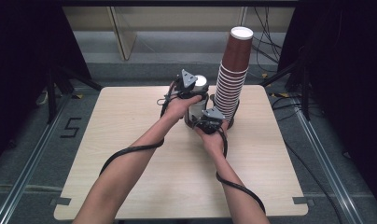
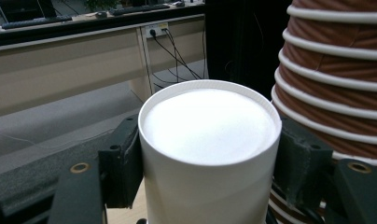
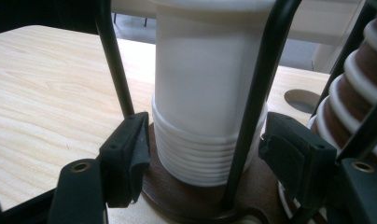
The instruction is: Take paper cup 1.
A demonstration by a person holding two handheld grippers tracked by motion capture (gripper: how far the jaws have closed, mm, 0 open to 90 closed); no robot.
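Note:
A white paper cup (image 2: 207,126), bottom up, is pinched between the pads of my left gripper (image 2: 210,158), which is shut on it; from above the left gripper (image 1: 197,92) is at the top of the white stack. Below it, the stack of white cups (image 3: 203,140) stands on a brown round base (image 3: 186,200) between black wire rods (image 3: 114,60). My right gripper (image 3: 205,154) straddles the ribbed rims low on that stack, pads close against both sides. In the high view the right gripper (image 1: 205,114) sits just in front of the stack.
A tall tilted stack of brown cups (image 1: 233,79) rises right beside the white one, close to both grippers (image 2: 336,93). The light wooden table (image 1: 130,140) has a round hole (image 3: 302,99) behind the stack. Black stands and cables lie on the floor around.

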